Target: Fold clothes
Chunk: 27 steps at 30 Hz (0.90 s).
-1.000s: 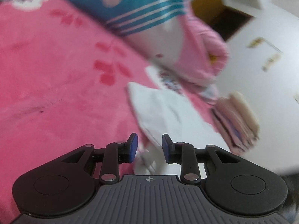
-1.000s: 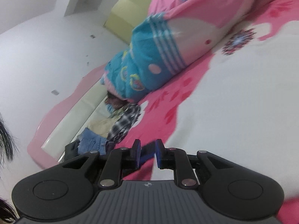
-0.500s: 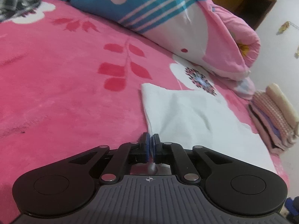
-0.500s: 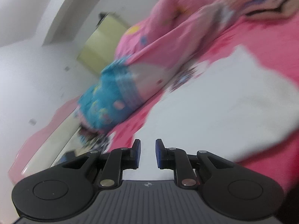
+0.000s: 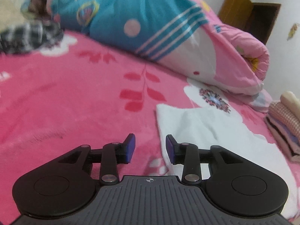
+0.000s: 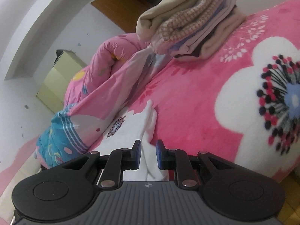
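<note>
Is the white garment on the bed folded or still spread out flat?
Folded at least once: the white garment shows a doubled edge with stacked layers between the open right tongs. How many folds, cannot tell.

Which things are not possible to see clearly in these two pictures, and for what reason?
- White garment: its near edge is hidden behind the left gripper body, left wrist view.
- Same garment, right wrist view: the part under the right gripper is hidden, so contact with the open fingers is unclear.
- Checked cloth: motion blur, left wrist view.
- Folded stack: cut by the right edge, left wrist view.
</note>
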Motion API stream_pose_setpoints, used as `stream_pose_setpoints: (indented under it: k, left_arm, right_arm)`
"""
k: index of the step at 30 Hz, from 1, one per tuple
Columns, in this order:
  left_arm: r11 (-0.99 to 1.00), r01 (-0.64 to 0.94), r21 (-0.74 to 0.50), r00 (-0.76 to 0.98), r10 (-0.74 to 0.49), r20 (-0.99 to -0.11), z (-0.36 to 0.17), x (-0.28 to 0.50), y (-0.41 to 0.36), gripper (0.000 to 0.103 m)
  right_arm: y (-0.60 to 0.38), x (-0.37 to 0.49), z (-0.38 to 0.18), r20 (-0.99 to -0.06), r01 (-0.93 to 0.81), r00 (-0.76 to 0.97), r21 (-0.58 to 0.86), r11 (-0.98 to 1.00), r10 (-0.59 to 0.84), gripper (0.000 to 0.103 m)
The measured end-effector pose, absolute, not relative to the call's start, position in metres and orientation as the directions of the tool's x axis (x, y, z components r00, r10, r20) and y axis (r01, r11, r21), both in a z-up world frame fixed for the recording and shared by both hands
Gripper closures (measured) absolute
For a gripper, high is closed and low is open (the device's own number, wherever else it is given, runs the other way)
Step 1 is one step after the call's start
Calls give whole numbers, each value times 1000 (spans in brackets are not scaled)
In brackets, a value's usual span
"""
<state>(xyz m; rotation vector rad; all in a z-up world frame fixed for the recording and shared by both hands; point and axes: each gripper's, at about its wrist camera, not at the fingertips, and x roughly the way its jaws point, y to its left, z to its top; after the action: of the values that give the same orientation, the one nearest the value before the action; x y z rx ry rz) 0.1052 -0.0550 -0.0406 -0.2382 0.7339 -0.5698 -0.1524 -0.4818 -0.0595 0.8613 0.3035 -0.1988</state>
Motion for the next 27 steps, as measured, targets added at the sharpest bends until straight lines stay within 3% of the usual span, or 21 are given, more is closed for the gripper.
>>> stream_pose_setpoints:
  k: [4,8,12,18,21,27]
  left_arm:
    - [741,565,-363,501,-658,-562,-25,85,-113,67]
    - [628,706,-328,386,-729,-566,-9,66,-172,49]
    - [491,825,-280,264,-773,-577,5,44,-232,49]
    - [400,916,-3,295,-681,-670,-18,5,-323,49]
    - [405,913,54,324,-637,-700,-32,2,-335,53]
    - [456,890,15,333,-627,-705,-35,8,-337,82]
  right_arm:
    - [-484,-140,-65,-350,266,937,692,671,-10,85]
    - [-490,-137,-76,-338,226,940,712,665,42,86]
    - [-498,-147,-80,-274,188,961,754,630,42,87]
    - [-508,-158,-94,-190,134,981,824,551,45,87]
    - [-514,-160,-97,-168,109,984,838,535,62,87]
    - [-523,-157,-98,-155,72,982,832,550,106,87]
